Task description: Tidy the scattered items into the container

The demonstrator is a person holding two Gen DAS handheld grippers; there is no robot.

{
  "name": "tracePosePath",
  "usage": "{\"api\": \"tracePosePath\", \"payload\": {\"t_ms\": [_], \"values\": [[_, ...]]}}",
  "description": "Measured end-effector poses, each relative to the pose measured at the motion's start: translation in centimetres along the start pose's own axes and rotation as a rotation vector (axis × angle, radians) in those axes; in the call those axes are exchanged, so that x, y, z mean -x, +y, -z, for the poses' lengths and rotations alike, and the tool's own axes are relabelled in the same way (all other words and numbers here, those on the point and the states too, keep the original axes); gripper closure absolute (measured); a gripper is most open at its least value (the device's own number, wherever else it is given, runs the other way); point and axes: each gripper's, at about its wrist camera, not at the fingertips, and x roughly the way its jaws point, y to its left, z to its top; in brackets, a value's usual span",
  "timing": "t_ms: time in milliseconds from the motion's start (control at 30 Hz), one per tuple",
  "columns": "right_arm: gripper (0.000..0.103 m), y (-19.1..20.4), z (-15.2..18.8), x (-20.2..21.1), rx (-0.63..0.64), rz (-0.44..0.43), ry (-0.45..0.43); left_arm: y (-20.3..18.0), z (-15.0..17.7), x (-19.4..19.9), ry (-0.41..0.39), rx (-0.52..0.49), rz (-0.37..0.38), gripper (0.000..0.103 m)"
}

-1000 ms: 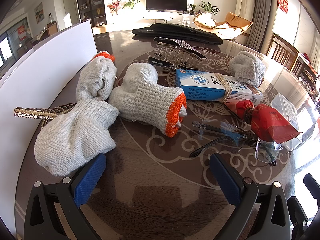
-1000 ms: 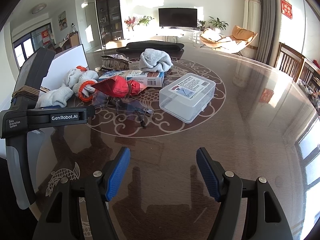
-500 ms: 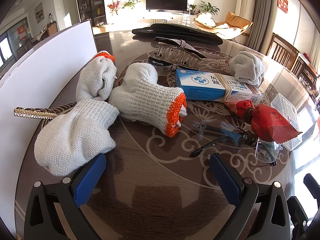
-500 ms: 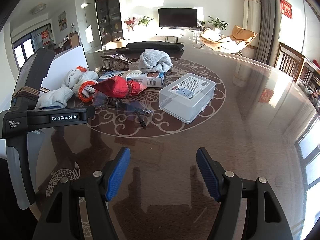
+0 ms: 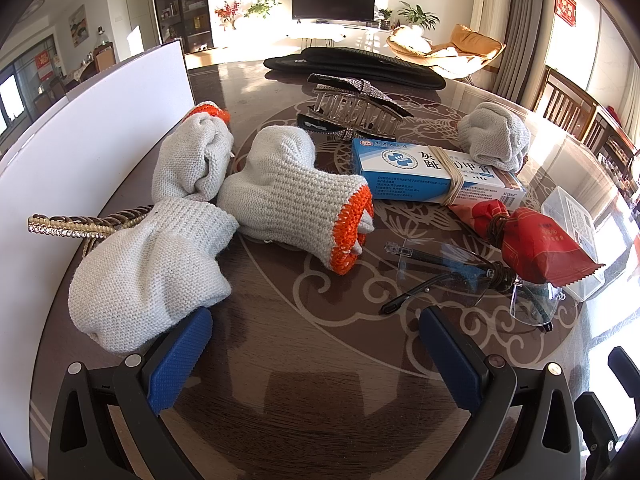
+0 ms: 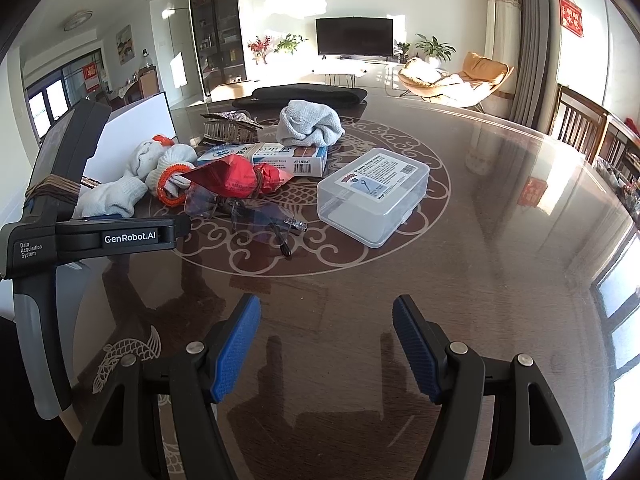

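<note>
1. Left hand-held gripper (image 5: 316, 356): blue-padded jaws spread wide, nothing between them, low over the dark brown glossy patterned surface (image 5: 304, 360).
2. Touching its left fingertip: a balled grey knit glove (image 5: 148, 272). Behind that glove, a gold rhinestone hair clip (image 5: 80, 226) pokes out beside the white upright board (image 5: 80, 136) along the left.
3. Ahead, slightly left: a grey knit glove with an orange cuff (image 5: 292, 200), cuff turned toward the gripper. A second orange-cuffed grey glove (image 5: 194, 152) lies beyond it, the two touching.
4. Ahead right: clear-lensed glasses with dark arms (image 5: 460, 276), one arm tip just off the right fingertip. A red foil packet (image 5: 532, 244) rests on the glasses.
5. Farther ahead: a blue-and-white medicine box with a rubber band round it (image 5: 432, 172), a large silver claw hair clip (image 5: 356, 112), a bunched grey cloth (image 5: 496, 136).
6. Container: a clear plastic lidded box (image 6: 372, 196), lid shut, to the far right of the left gripper, ahead and slightly right of the right hand-held gripper (image 6: 326, 344).
7. Right gripper: jaws apart, empty, above bare surface; nothing between it and the box. The scattered pile lies ahead-left of it; the left device body crosses its left side.
</note>
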Motion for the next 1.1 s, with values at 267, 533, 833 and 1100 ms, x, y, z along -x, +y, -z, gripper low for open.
{"api": "tracePosePath", "payload": {"t_ms": [267, 533, 833, 1100], "values": [[0.033, -0.08, 0.00, -0.05, -0.003, 0.000, -0.001, -0.03, 0.03, 0.02, 0.000, 0.000, 0.000, 0.000], [0.033, -0.14, 0.04, 0.12, -0.009, -0.009, -0.010, -0.02, 0.02, 0.01, 0.000, -0.001, 0.000, 0.000], [0.033, -0.14, 0.05, 0.17, -0.009, -0.008, -0.008, -0.01, 0.01, 0.01, 0.000, -0.001, 0.001, 0.000], [0.033, -0.15, 0.04, 0.15, -0.009, -0.008, -0.007, -0.03, 0.02, 0.02, 0.000, -0.001, 0.001, 0.000]]}}
